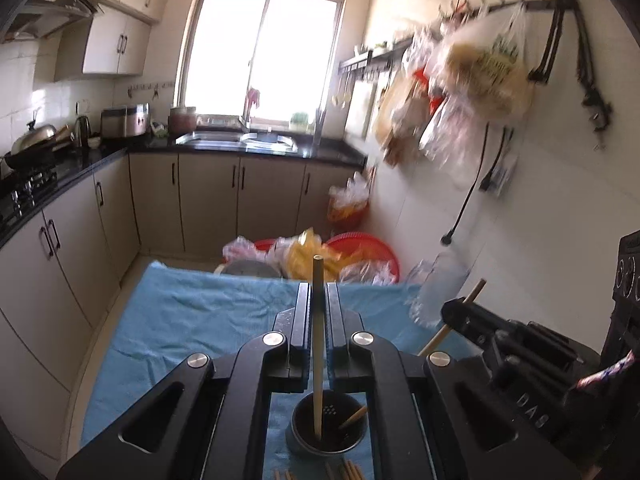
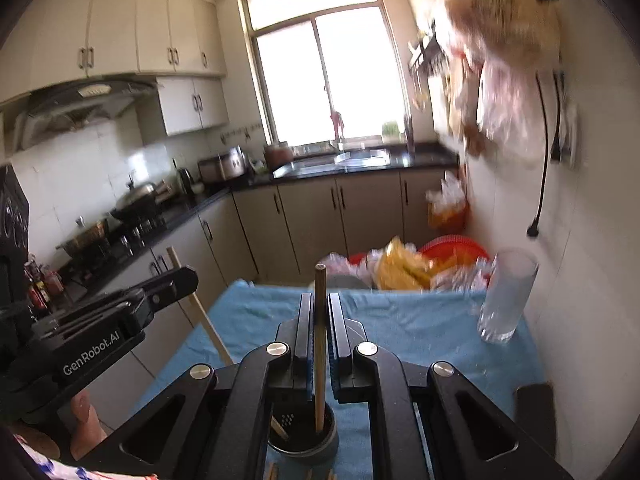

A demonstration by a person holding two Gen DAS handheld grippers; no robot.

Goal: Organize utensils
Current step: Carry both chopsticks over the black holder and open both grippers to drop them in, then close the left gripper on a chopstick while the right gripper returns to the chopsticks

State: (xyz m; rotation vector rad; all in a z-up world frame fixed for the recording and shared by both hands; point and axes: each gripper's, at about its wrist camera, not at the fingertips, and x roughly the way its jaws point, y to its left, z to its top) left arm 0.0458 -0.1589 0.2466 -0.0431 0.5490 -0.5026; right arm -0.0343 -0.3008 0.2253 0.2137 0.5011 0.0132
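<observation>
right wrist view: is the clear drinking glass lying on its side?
No, the clear drinking glass stands upright, open end up, on the blue cloth near the wall.

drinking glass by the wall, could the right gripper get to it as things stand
Probably not yet. The right gripper is shut on a chopstick whose tip is in the holder cup. The path across the blue cloth to the drinking glass looks free.

Two upright wooden chopsticks [image 1: 317,344] [image 2: 320,344] dip into a dark round holder [image 1: 329,424].
</observation>
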